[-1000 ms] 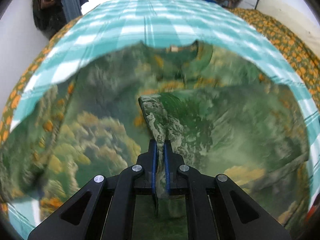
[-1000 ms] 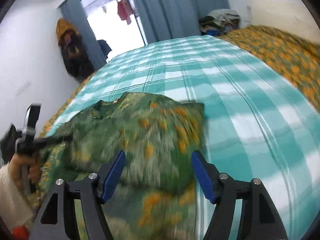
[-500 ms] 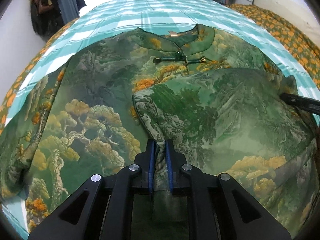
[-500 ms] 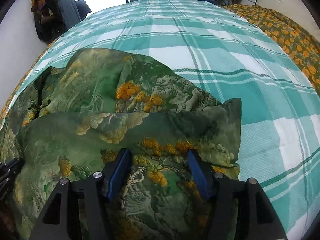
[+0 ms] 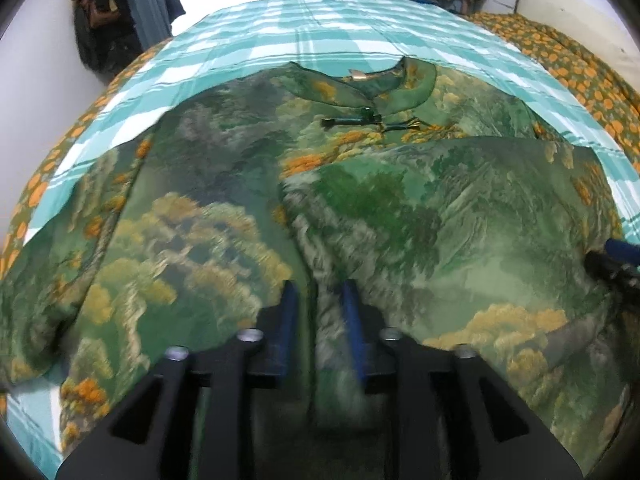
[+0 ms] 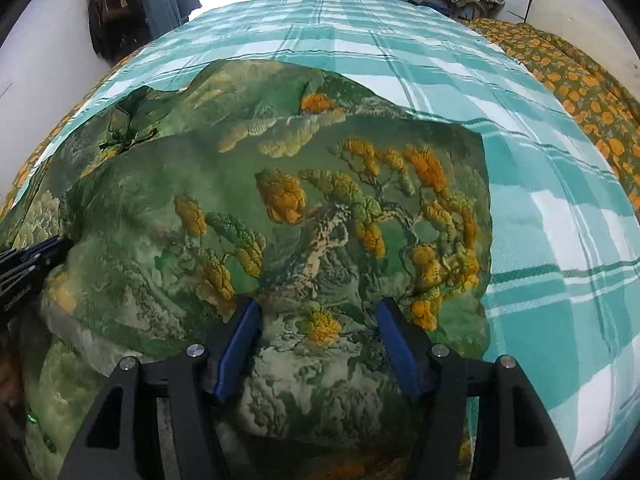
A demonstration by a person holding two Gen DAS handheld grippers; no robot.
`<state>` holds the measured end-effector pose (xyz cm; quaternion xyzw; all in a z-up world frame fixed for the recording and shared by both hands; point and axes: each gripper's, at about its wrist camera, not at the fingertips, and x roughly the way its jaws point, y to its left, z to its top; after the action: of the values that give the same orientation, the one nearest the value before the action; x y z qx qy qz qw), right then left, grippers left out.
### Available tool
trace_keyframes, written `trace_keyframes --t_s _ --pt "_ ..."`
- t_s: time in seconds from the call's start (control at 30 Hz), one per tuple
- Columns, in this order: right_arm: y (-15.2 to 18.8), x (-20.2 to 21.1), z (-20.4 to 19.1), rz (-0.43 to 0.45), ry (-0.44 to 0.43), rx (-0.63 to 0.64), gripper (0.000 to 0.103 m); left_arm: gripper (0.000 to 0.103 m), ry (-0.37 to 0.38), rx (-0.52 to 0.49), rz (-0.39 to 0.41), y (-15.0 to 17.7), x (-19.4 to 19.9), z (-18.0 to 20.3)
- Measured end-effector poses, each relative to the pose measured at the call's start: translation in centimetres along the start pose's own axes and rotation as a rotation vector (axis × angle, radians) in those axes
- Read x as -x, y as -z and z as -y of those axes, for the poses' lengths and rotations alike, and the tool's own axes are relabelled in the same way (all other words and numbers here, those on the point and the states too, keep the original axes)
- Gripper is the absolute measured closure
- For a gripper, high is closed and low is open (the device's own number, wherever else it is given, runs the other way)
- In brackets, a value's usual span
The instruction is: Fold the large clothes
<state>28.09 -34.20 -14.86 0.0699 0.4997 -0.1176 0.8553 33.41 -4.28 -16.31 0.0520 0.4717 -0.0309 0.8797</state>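
Teal-and-white checked bedding (image 5: 328, 36) covers the bed in front of you, with an orange-flowered quilt (image 6: 580, 80) along its far right side and curtains at the window beyond. On it lies the large green garment printed with pine trees and mountains (image 5: 192, 240), collar (image 5: 360, 84) away from you, its long axis running from you toward the window. Its right-hand side is already folded over the middle, that flap (image 6: 320, 208) ending in a straight edge near the frog fastening.

Your left gripper (image 5: 318, 312) is opening; a ridge of the flap's edge stands between its blue pads (image 5: 288, 316), which no longer seem to press it. Your right gripper (image 6: 318, 332) hangs with jaws apart over the flap, nothing pinched.

Mind these risks, as I judge them:
- The slippery cloth may cling to the left pads, so lifting away quickly could drag the fold edge askew.
- The raised ridge may settle as a crease instead of lying flat.
- If you lower the right gripper further and push sideways, the flap could slide off its line, and the opposite sleeve (image 5: 80, 216) still needs a matching fold.
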Motion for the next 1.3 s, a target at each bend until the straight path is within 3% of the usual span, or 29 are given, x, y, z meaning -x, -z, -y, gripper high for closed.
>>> trace_keyframes --t_s 0.07,0.1,0.23,0.33,0.5,0.7,1.07,1.3 --pt "0.3 2.5 0.0 0.056 -0.006 -0.023 0.039 0.035 -0.002 0.035 0.015 0.7 1.5 -0.9" --pt "0.6 3.5 -0.1 0.073 -0.015 -0.031 0.039 0.029 0.012 0.048 0.022 1.1 2.2 -1.3" --pt "4.5 8.9 -0.2 0.146 -0.045 -0.039 0.038 0.026 0.081 0.059 0.024 3.8 5.9 -3.0" --pt "8.8 12.6 0.3 0.21 -0.031 -0.077 0.032 0.023 0.08 0.025 0.035 6.5 9.2 -4.1" --pt "14.6 16.4 0.1 0.284 -0.007 -0.118 0.032 0.016 0.046 -0.015 0.057 10.8 14.0 -6.3" --pt "16.7 19.1 -2.0 0.39 0.018 -0.048 0.032 0.013 0.022 0.082 0.078 13.5 16.2 -9.8" --pt "18.5 20.2 -7.5 0.443 -0.027 0.106 0.032 0.013 0.009 0.26 0.093 16.1 17.8 -14.2" --pt "19.2 19.8 -7.9 0.448 -0.035 0.127 0.032 0.012 -0.01 0.338 0.086 16.6 17.6 -16.0"
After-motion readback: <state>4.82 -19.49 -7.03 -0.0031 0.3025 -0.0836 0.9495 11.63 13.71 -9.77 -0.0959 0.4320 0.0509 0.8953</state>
